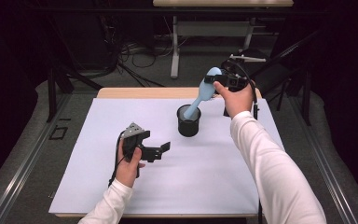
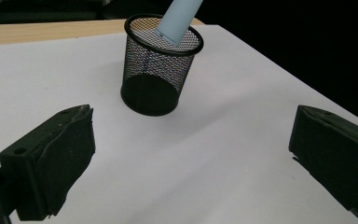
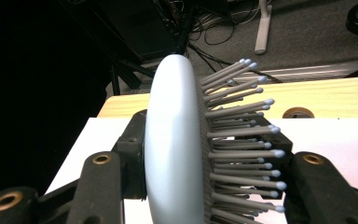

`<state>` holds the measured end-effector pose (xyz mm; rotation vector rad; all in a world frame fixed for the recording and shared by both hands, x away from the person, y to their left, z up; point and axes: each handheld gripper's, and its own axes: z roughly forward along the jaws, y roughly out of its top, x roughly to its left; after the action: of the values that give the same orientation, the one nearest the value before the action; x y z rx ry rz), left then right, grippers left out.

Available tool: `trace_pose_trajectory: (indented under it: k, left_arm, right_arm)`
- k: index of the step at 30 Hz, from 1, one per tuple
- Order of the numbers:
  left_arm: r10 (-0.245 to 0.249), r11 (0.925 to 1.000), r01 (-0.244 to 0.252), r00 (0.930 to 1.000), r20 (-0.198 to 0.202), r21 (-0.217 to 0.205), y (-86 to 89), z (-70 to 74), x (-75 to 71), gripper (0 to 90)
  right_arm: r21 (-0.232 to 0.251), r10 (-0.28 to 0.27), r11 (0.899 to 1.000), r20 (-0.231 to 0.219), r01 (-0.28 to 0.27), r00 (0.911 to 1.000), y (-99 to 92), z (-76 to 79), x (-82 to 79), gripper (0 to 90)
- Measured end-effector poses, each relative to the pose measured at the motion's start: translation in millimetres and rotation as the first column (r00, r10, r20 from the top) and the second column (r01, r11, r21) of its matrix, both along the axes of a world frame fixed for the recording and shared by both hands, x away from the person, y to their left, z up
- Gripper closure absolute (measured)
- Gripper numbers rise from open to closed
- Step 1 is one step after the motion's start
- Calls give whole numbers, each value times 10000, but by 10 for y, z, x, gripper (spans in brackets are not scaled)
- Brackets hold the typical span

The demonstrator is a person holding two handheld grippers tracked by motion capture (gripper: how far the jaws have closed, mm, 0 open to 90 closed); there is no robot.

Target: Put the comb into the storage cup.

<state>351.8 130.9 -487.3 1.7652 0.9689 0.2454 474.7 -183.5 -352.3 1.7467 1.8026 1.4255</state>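
Right gripper is clamped on the head of the light blue hairbrush, one jaw on the smooth back, the other against the bristles. The brush is tilted, handle end down inside the black mesh cup mid-table on the white sheet. Left gripper sits low over the sheet, near the cup but apart from it, jaws wide open with nothing between them. Sheet around the cup is bare; table edge and floor cables lie beyond.
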Motion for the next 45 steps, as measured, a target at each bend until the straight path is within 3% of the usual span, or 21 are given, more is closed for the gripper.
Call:
trace_pose_trajectory:
  k: [21,33,45]
  left_arm:
    - [19,10000,-19,10000,-1,-8,11,-4,5,6]
    - [14,10000,-14,10000,13,2,11,-4,5,5]
    - [14,10000,-14,10000,13,24,7,-6,5,5]
  right_arm:
    - [-964,263,9950,105,-252,9996,214,-40,62,482]
    - [-1690,586,9841,166,-550,9981,362,-109,76,482]
    - [-1977,708,9781,254,-644,9972,422,-178,79,481]
